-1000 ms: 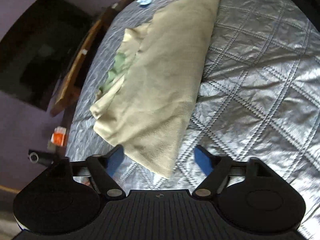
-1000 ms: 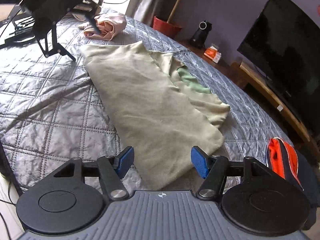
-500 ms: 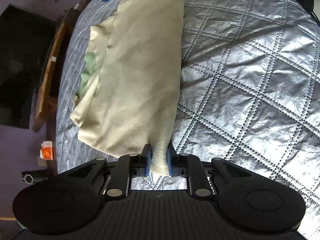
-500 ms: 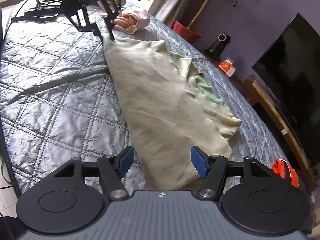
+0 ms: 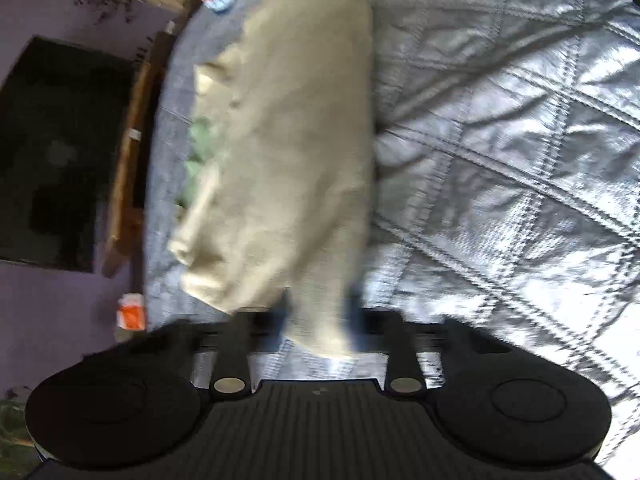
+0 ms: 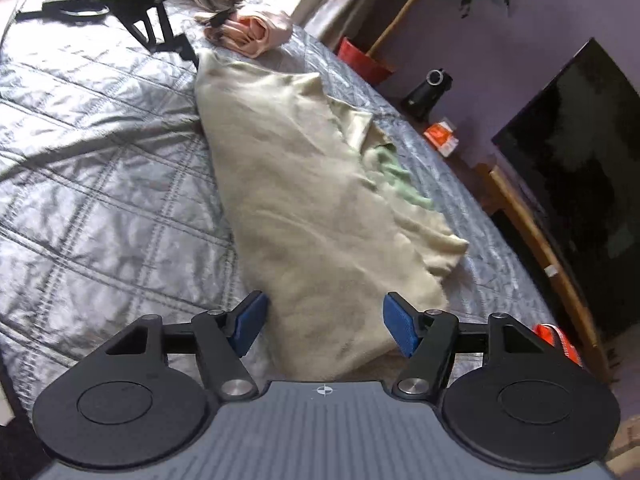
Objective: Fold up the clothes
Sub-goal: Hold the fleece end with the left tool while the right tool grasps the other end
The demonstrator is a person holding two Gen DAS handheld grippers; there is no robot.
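Between the fingers of the left gripper sits one end of the cream garment; the view is smeared by motion, so I cannot tell whether the jaws are clamped on the cloth or merely straddle it. Ahead of those fingers the garment runs away in a long band over the quilted silver bedspread, with a ruffled edge and a bit of green lining to their left, and bare quilt to their right. The right gripper stands with its blue pads wide apart, the garment's opposite end lying between and just beyond them, apparently not pinched. Far ahead of these fingers, past the cloth, a folded pink garment rests on the bed. As a judgement, the cream piece looks folded once lengthwise into a narrow strip; the ends remain to be gripped and brought together, and the bunched side edge wants tidying.
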